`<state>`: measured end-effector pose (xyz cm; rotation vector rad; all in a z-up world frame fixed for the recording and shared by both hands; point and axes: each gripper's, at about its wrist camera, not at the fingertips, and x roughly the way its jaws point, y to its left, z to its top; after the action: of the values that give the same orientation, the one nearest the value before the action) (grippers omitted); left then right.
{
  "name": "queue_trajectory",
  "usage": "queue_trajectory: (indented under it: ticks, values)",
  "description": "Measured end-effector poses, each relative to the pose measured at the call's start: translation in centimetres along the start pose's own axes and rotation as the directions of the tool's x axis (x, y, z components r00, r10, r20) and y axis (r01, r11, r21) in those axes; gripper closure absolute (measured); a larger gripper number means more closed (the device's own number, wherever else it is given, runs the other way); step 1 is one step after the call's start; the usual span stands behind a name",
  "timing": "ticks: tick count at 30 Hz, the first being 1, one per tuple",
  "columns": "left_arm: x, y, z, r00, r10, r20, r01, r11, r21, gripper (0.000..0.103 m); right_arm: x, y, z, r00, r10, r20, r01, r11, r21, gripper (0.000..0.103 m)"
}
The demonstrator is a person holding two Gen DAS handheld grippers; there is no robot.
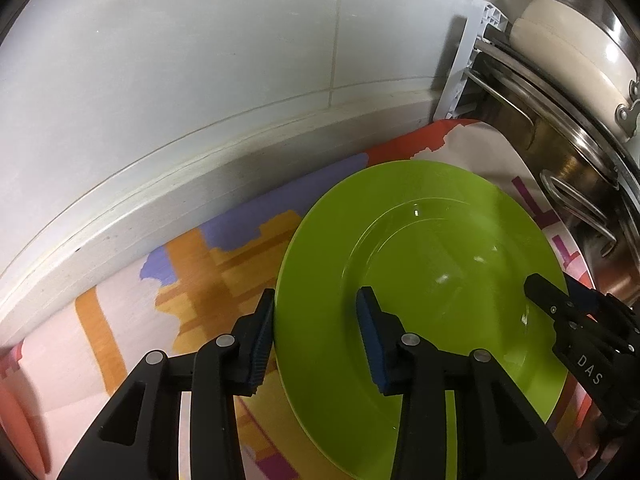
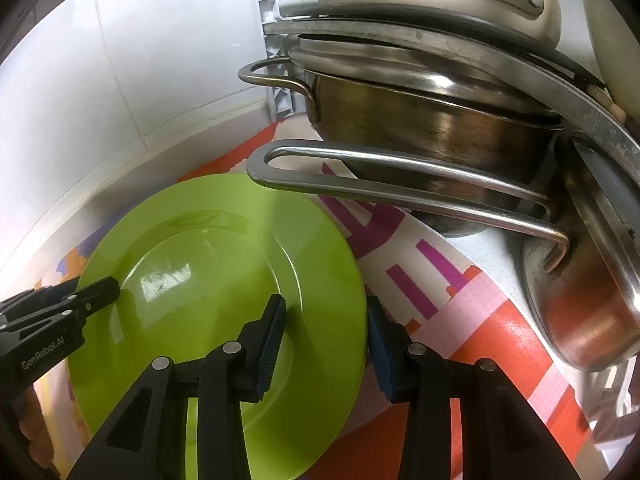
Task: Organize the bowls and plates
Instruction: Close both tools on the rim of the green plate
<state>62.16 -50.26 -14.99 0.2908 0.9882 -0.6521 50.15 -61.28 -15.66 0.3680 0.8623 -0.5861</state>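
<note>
A bright green plate (image 1: 420,256) lies on a colourful patterned mat (image 1: 160,312); it also shows in the right wrist view (image 2: 208,264). My left gripper (image 1: 316,340) is open, its fingers straddling the plate's left rim, one outside and one over the plate. My right gripper (image 2: 326,340) is open, its fingers straddling the plate's right rim. Each gripper shows in the other's view: the right gripper (image 1: 560,304) at the plate's right edge, the left gripper (image 2: 88,296) at its left edge. Neither pad visibly presses the rim.
Stacked steel pots (image 2: 420,112) with long handles (image 2: 400,184) stand close to the right of the plate, with a cream pot (image 1: 568,48) on top. A copper-bottomed pan (image 2: 580,312) lies at far right. A white tiled wall (image 1: 180,60) and ledge run behind the mat.
</note>
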Motion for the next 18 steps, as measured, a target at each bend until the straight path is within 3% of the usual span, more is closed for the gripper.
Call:
queue_trajectory:
  ticks: [18]
  values:
    - [-8.5,2.5,-3.8,0.999,0.018,0.051,-0.015,0.998,-0.054,0.064,-7.4,2.5,-1.9,0.999,0.018,0.034,-0.016,0.998,-0.052,0.062]
